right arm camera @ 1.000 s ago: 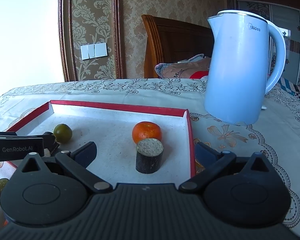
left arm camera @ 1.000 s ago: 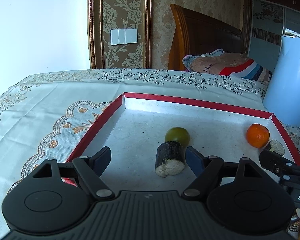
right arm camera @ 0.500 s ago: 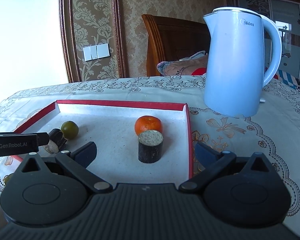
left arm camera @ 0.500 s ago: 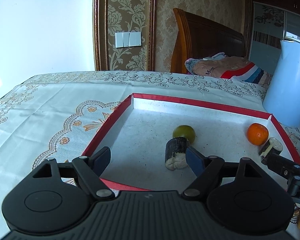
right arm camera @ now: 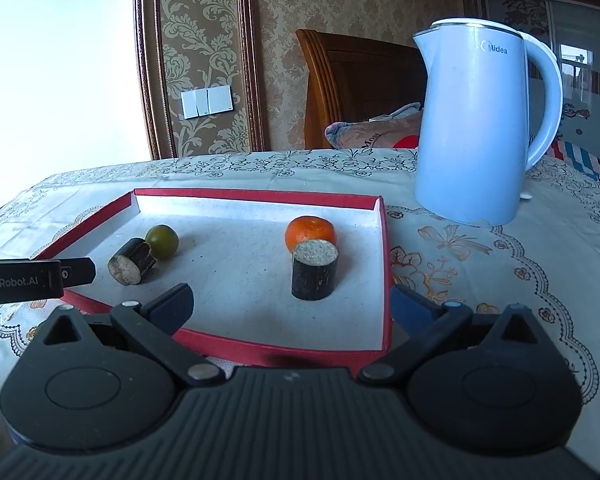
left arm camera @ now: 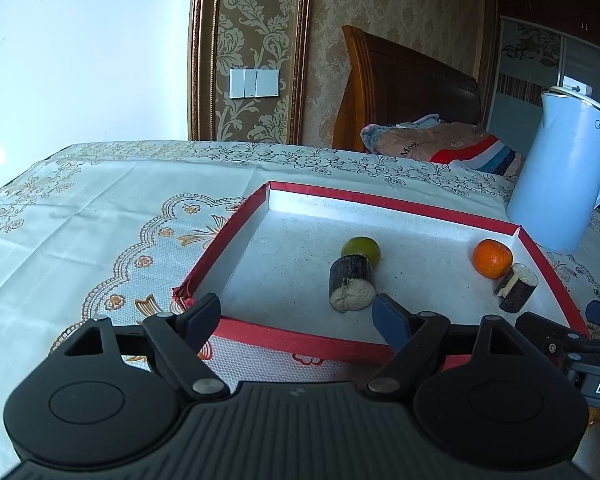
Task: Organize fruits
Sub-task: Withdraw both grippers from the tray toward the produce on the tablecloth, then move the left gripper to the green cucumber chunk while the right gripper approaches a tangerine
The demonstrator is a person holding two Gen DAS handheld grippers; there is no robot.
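Both grippers hang with jaws spread wide and nothing between them. Left gripper (left arm camera: 296, 314) sits at the near edge of the red-rimmed tray (left arm camera: 284, 336); right gripper (right arm camera: 290, 306) sits at the tray's near right corner, its right finger outside the rim.

Inside the tray, a dark cane piece (left arm camera: 352, 288) lies on its side, touching a green fruit (left arm camera: 362, 250) behind it. Well apart to the right, an orange (right arm camera: 310, 234) sits just behind a second cane piece (right arm camera: 314, 270), which stands upright on end. A blue kettle (right arm camera: 476, 128) stands on the tablecloth (left arm camera: 100, 216) beyond the tray's right side.
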